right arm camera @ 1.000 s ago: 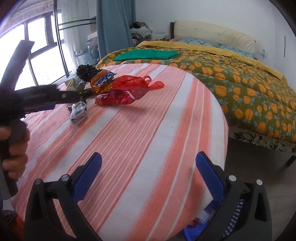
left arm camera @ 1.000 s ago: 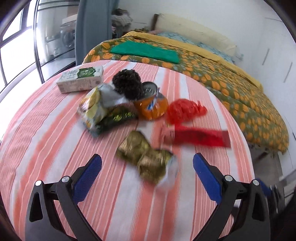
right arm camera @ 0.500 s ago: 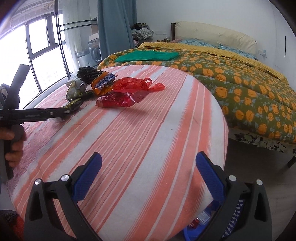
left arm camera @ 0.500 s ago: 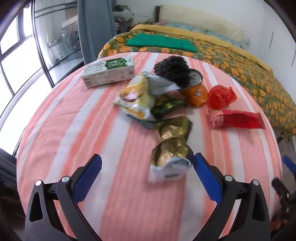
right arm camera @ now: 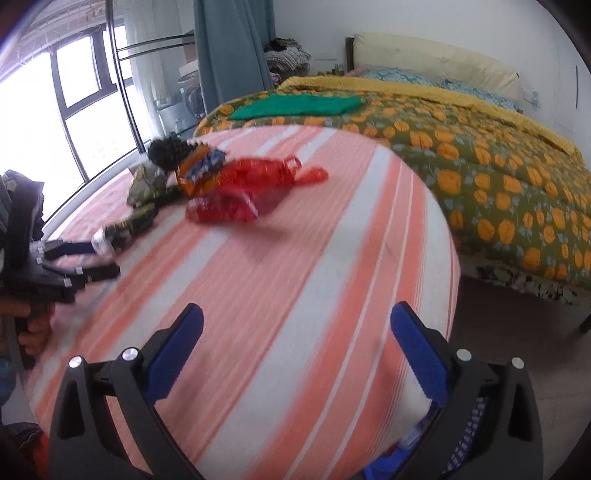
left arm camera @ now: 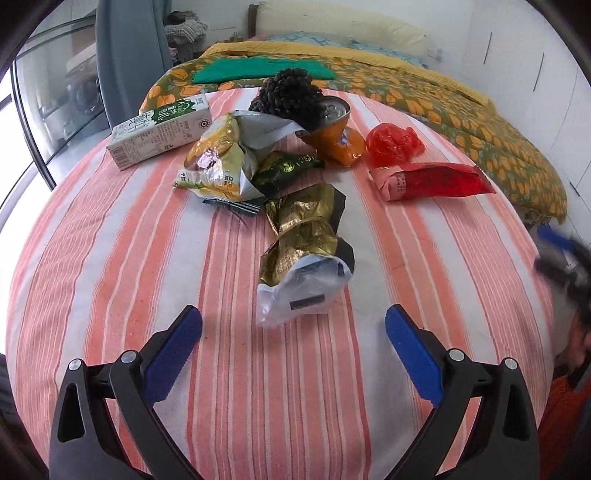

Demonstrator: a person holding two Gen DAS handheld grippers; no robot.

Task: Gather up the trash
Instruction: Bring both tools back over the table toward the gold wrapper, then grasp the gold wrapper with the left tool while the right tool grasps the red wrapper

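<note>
Gold foil wrapper [left arm camera: 303, 236] lies nearest the wide-open, empty left hand-held gripper [left arm camera: 293, 332], likely first pick; right hand-held gripper [right arm camera: 295, 339] also gapes empty over the striped tabletop [right arm camera: 295, 258].

A round table [left arm camera: 110, 258] with an orange-and-white striped cloth stands just beside a bed [right arm camera: 498, 177]. The bed has a green quilt printed with orange pumpkins, a yellow blanket [right arm camera: 424, 92] and a folded green cloth [right arm camera: 299, 105] on top, with a cream headboard [right arm camera: 436, 59] against the white wall [right arm camera: 314, 22]. Bright daylight comes through the large black-framed window [right arm camera: 44, 122] next to a blue-grey curtain [right arm camera: 229, 55].
</note>
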